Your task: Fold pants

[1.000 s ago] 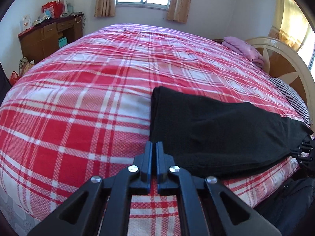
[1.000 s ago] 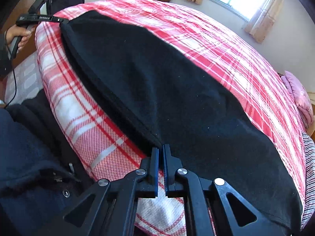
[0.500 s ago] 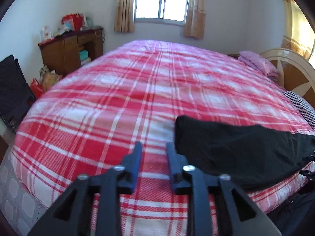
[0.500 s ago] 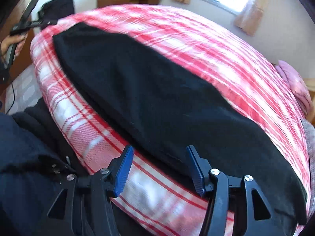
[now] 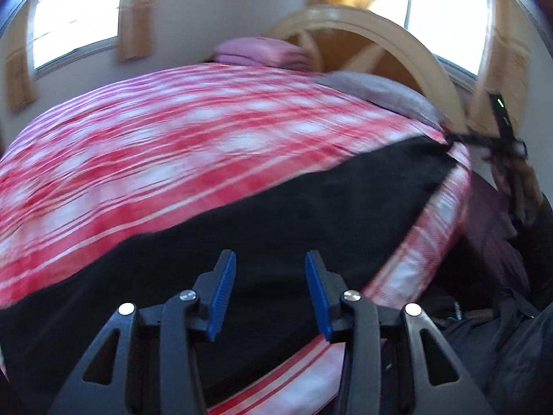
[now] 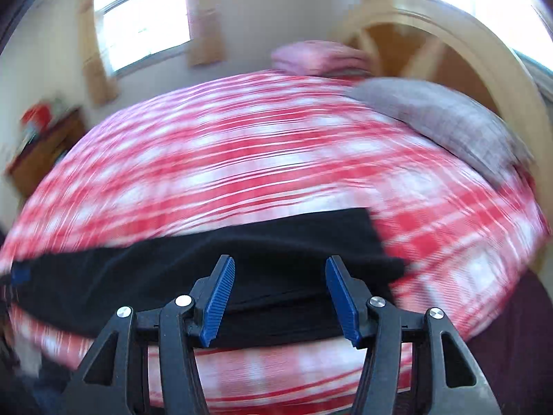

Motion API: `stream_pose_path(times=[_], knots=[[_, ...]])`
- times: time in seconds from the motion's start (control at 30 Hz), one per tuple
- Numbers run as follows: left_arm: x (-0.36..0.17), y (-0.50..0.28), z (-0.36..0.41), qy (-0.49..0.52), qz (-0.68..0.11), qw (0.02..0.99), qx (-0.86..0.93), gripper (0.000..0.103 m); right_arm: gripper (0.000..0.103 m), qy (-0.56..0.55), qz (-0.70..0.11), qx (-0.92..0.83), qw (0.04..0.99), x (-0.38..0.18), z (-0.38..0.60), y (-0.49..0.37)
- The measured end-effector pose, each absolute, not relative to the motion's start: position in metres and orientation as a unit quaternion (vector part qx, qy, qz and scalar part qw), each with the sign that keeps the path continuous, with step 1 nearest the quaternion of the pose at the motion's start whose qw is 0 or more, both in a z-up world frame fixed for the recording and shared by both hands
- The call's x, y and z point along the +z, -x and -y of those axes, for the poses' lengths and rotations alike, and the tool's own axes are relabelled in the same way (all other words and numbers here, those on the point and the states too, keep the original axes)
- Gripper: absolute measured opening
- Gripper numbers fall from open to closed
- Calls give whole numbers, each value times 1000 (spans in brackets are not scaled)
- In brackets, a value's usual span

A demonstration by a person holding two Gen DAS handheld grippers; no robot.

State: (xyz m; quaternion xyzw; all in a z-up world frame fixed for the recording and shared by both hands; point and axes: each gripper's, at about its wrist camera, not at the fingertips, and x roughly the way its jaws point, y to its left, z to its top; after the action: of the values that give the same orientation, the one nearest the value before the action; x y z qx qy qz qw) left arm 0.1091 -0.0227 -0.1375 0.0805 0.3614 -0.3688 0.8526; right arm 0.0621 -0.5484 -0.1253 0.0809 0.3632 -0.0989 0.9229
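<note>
Fingers of both tools stand spread, nothing between them: left gripper (image 5: 270, 292) w/ blue pads (image 5: 221, 295) apart over dark cloth, right gripper (image 6: 280, 299) likewise, pads (image 6: 217, 299) wide, cloth just ahead of and below the tips. Black pants (image 5: 293, 214) lie along the near edge of the bed (image 5: 172, 145) on the red-white plaid cover — a long flat strip running from under the left fingers away to the far right, where the other tool's handle shows beside its end. In right view the pants (image 6: 242, 259) end square just beyond the right finger; a seam or layer edge shows below the tips. Judged progress: legs look laid one on the other lengthwise; crosswise folds appear not yet made. Cloth is plain, matte, soft, few wrinkles. Both views motion-blurred — fine detail unclear.
</note>
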Motion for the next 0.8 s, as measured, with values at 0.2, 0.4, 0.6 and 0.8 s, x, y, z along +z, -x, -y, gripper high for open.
stream_pose_path(times=[0.2, 0.4, 0.6, 0.8], knots=[[-146, -88, 133, -151, -364, 795, -461, 43, 57, -143, -355, -136, 914, -129, 598, -56], [-171, -89, 175, -161, -395, 764, -484, 43, 57, -183, -351, -143, 907, -134, 629, -55], [-175, -88, 173, -162, -396, 765, -481, 32, 57, -234, -348, -141, 897, -142, 660, -55], [-177, -94, 171, -153, -401, 770, -472, 11, 57, -265, -370, -115, 883, -153, 675, -78]])
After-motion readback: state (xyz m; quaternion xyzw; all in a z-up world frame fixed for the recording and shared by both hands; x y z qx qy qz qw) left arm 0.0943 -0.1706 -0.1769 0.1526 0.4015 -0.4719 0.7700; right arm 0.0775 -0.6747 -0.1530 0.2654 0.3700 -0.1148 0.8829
